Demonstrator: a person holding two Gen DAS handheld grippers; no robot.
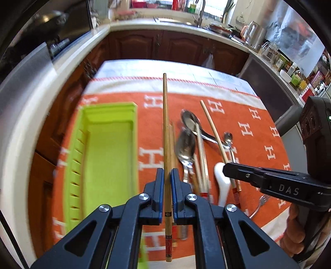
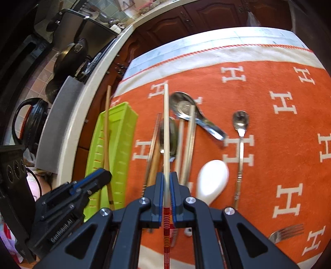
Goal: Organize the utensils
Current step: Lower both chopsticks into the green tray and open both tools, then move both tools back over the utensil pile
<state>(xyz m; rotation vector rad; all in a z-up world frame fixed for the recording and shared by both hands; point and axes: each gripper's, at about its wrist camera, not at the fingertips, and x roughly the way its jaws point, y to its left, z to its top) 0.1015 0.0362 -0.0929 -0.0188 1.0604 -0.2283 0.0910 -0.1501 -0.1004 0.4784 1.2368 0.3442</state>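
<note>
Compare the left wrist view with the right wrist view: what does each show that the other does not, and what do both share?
Left wrist view only: the sink tap on the far counter.

Right wrist view only: black pans on the stove.

Both: the green tray, the white spoon, and each gripper's jaws shut on a chopstick, brown chopstick in the left gripper, pale chopstick in the right gripper.

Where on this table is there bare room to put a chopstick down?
The green tray is empty inside. The orange cloth is bare to the right of the small spoon, up to the far white border. Crowded: the strip between tray and small spoon, where big spoons, chopsticks and the white spoon overlap; a fork sits at the near right.
</note>
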